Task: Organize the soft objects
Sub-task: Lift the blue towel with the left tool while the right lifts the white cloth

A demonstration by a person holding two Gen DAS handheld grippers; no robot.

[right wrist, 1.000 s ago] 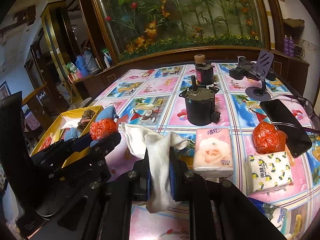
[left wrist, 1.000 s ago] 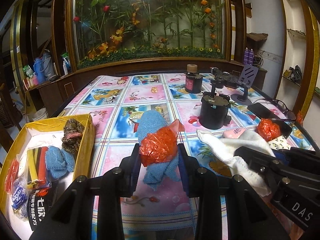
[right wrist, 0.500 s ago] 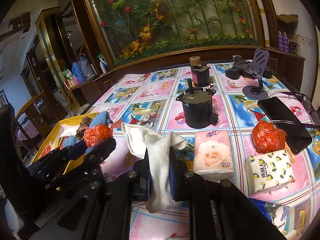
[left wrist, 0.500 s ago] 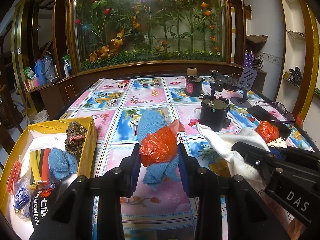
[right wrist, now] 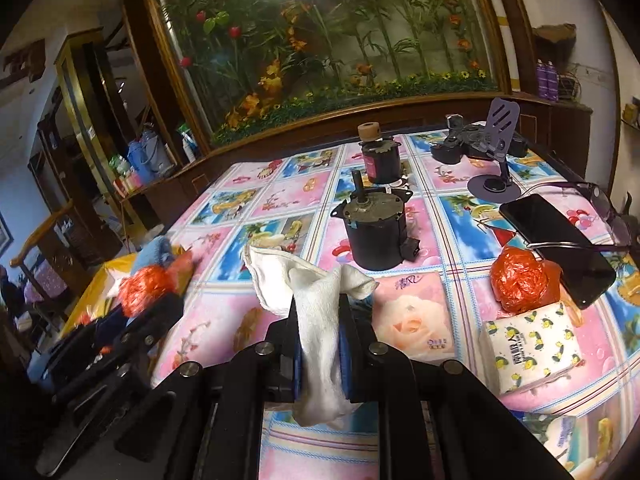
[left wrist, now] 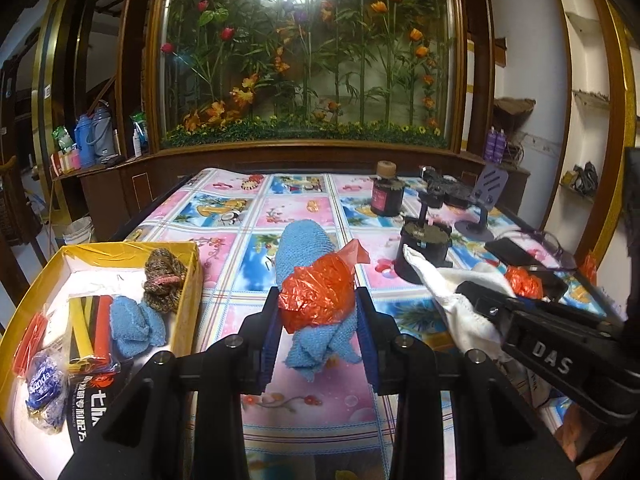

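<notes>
My left gripper [left wrist: 318, 312] is shut on an orange plastic bag [left wrist: 316, 294] and a blue towel [left wrist: 308, 248], held above the table. My right gripper [right wrist: 320, 320] is shut on a white cloth [right wrist: 316, 308], also above the table; the cloth also shows in the left wrist view [left wrist: 460, 300]. The yellow box [left wrist: 188, 280] at the left holds another blue cloth [left wrist: 132, 324], a brown scrunchie [left wrist: 164, 280], coloured strips and a blue packet. The left gripper's load shows in the right wrist view [right wrist: 148, 284].
On the table stand two black motors [right wrist: 376, 232] [right wrist: 380, 156], a purple phone stand [right wrist: 496, 148], a phone [right wrist: 556, 240] and glasses. A second orange bag [right wrist: 518, 280] and two tissue packs [right wrist: 416, 320] [right wrist: 528, 348] lie at the right.
Both grippers have risen and pulled back a little, keeping their loads. The left gripper has shifted slightly toward the yellow box.
</notes>
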